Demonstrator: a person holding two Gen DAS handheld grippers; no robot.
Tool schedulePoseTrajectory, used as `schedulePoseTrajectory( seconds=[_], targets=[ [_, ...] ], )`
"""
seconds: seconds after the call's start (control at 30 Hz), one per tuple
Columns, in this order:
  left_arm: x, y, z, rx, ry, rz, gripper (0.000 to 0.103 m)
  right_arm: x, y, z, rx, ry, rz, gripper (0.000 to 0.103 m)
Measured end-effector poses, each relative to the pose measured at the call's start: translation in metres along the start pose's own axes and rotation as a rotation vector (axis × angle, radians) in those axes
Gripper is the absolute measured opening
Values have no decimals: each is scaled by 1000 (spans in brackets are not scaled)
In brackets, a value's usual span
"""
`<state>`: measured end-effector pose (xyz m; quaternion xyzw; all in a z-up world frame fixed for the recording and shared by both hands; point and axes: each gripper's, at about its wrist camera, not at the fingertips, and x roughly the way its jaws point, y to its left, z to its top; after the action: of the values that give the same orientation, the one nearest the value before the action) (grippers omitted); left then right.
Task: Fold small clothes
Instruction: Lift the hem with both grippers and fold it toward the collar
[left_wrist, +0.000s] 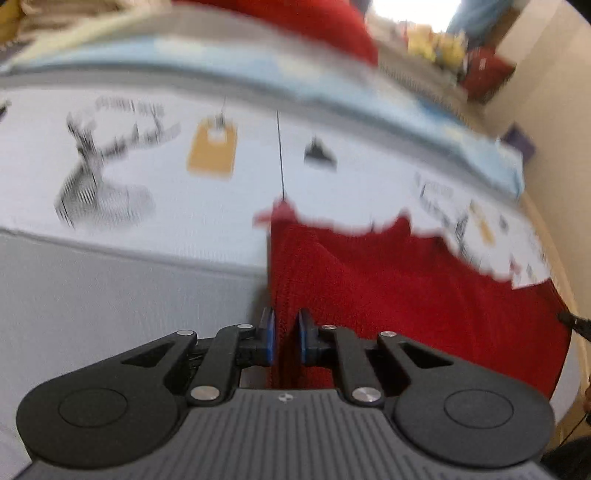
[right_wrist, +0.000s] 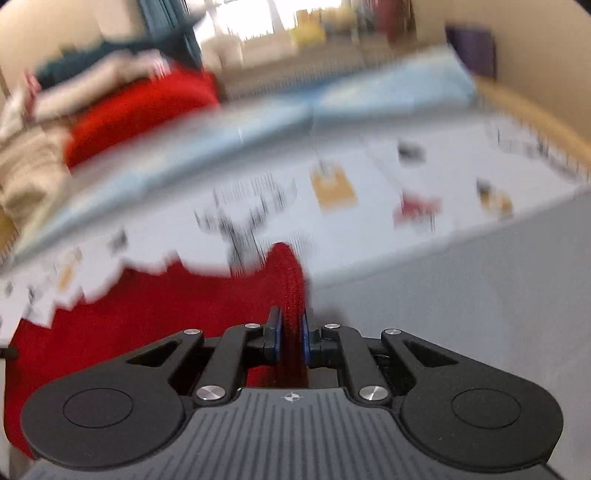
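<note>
A red knitted garment (left_wrist: 388, 280) lies spread over the white printed sheet (left_wrist: 221, 147) and the grey surface (left_wrist: 110, 295). Both views are blurred. In the left wrist view my left gripper (left_wrist: 287, 334) is shut on the garment's left edge, and red cloth fills the narrow gap between the blue pads (left_wrist: 271, 332). In the right wrist view the same red garment (right_wrist: 147, 321) stretches away to the left. My right gripper (right_wrist: 291, 336) is shut on its right edge, which stands up as a ridge between the pads (right_wrist: 305, 334).
The white sheet (right_wrist: 369, 206) carries black, orange and red prints, with a light blue band (right_wrist: 332, 107) behind it. Behind that lie a red fabric heap (right_wrist: 140, 110) and beige cloth (right_wrist: 26, 177). Grey surface (right_wrist: 461, 288) lies to the right.
</note>
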<state>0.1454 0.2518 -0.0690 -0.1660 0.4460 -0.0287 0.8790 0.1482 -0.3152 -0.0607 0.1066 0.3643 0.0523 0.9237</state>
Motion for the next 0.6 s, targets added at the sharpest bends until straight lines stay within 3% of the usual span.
schedulePoseTrajectory(
  seconds=[0.17, 0.27, 0.33, 0.37, 0.4, 0.47, 0.6],
  targets=[
    [-30, -20, 11, 88, -255, 72, 13, -16, 17, 17, -66, -221, -33, 10],
    [-26, -30, 19, 101, -294, 104, 18, 0, 19, 25, -46, -238, -64, 11],
    [-14, -31, 20, 100, -223, 155, 23, 26, 16, 26, -14, -126, -85, 15],
    [-7, -29, 20, 95, -158, 137, 35, 38, 14, 25, 7, -50, -95, 18],
    [2, -27, 17, 84, -92, 102, 44, 47, 13, 24, 26, 14, -96, 29],
    [15, -26, 8, 87, 50, 85, 47, 56, 10, 16, 34, 122, -74, 44],
    [30, -25, -19, 159, 250, 93, 56, 60, 5, -10, -17, 303, -113, 46]
  ],
)
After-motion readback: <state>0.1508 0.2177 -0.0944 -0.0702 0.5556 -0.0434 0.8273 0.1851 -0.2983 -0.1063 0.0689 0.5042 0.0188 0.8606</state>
